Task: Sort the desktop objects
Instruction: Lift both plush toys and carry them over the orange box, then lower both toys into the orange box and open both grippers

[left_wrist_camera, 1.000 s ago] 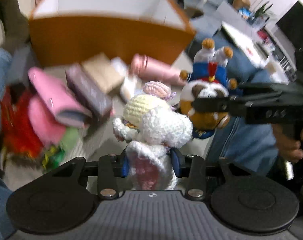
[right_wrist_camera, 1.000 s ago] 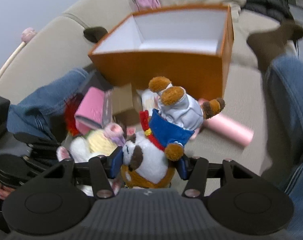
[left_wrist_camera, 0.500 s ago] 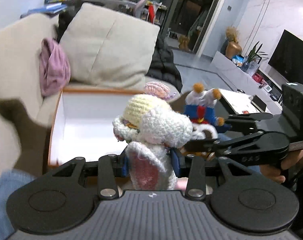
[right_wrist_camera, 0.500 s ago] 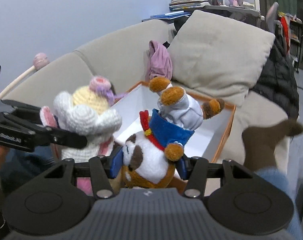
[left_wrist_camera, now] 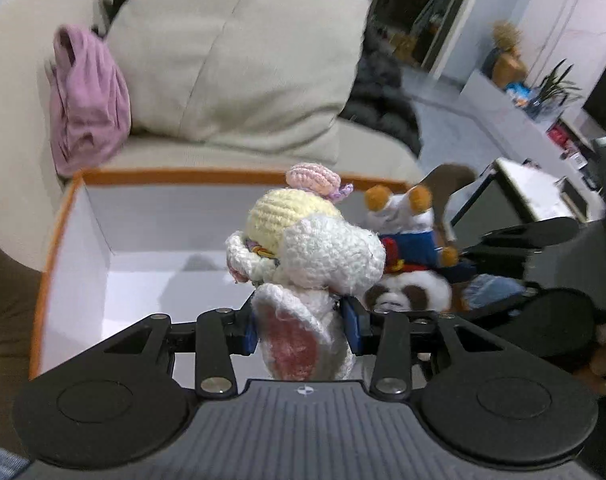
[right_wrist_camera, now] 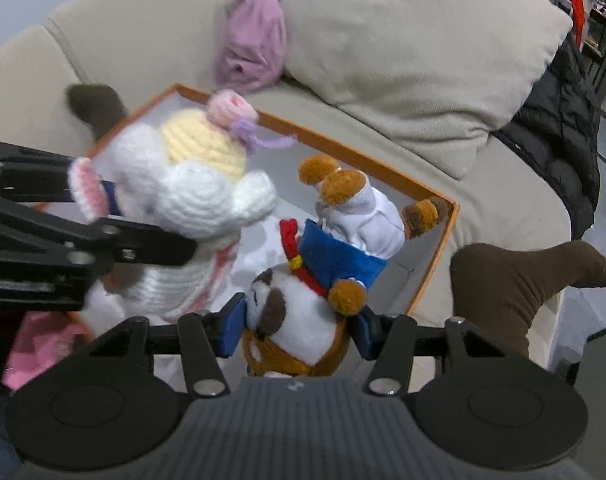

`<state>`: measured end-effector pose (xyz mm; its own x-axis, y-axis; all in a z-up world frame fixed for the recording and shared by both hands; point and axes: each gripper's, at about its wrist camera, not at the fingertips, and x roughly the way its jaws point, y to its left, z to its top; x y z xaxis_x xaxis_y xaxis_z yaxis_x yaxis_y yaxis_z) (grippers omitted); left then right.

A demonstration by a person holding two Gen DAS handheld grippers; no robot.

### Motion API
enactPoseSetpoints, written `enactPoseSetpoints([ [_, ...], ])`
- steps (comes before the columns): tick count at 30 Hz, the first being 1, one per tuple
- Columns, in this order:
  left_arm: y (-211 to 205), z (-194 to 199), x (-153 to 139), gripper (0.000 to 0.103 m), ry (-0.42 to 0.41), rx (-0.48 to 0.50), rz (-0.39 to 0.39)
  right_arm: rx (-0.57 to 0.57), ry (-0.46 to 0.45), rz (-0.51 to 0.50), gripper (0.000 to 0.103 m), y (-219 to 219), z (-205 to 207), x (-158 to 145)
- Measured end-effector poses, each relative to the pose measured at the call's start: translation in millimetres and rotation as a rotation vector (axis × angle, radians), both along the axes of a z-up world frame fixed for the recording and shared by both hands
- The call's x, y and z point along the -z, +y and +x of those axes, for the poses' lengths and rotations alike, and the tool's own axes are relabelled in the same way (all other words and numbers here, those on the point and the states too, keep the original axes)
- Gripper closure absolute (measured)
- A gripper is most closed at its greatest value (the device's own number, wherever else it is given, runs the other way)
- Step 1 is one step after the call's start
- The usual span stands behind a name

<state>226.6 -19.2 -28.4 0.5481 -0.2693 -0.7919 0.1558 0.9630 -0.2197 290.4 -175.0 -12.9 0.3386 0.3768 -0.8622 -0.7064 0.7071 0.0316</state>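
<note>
My left gripper [left_wrist_camera: 303, 326] is shut on a white crocheted bunny [left_wrist_camera: 311, 256] with a yellow cap and a pink flower, held head up. My right gripper [right_wrist_camera: 295, 326] is shut on a brown and white plush dog [right_wrist_camera: 323, 264] in blue and white clothes, held upside down with its feet up. Both toys hang over an orange box [left_wrist_camera: 51, 240] with a white inside [right_wrist_camera: 435, 248] that stands on the sofa. In the right wrist view the bunny [right_wrist_camera: 191, 188] and the left gripper [right_wrist_camera: 103, 240] sit to the left; in the left wrist view the dog [left_wrist_camera: 407, 240] is at the right.
A beige sofa with a large cushion [left_wrist_camera: 239, 56] and a pink cloth [left_wrist_camera: 87, 100] lies behind the box. A person's brown-socked foot [right_wrist_camera: 519, 280] rests right of the box. A dark jacket [right_wrist_camera: 559, 120] lies far right. A pink item [right_wrist_camera: 39, 352] sits at lower left.
Both grippers have carried their toys away from the pile of pink and red items, up and across to above the open orange box. Both grips stayed shut.
</note>
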Motion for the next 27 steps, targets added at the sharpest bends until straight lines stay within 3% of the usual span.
enactPoseSetpoints([
  [7,-6,32,33,0.057,0.082,0.018,0.001,-0.009,0.041,-0.071,0.047,16,24,19],
  [14,-12,49,51,0.057,0.124,0.019,0.012,-0.090,-0.059,-0.149,0.038,24,13,27],
  [20,-11,53,56,0.056,0.140,0.019,0.014,-0.116,-0.089,-0.124,0.028,14,9,17],
  [24,-11,54,56,0.056,0.142,0.023,0.033,-0.109,-0.082,-0.085,0.031,3,8,6],
  [25,-12,54,56,0.055,0.141,0.026,0.046,-0.043,-0.102,-0.078,0.033,1,8,4],
  [27,-14,54,58,0.055,0.141,0.033,0.057,-0.020,-0.100,-0.044,0.035,-5,10,-1],
])
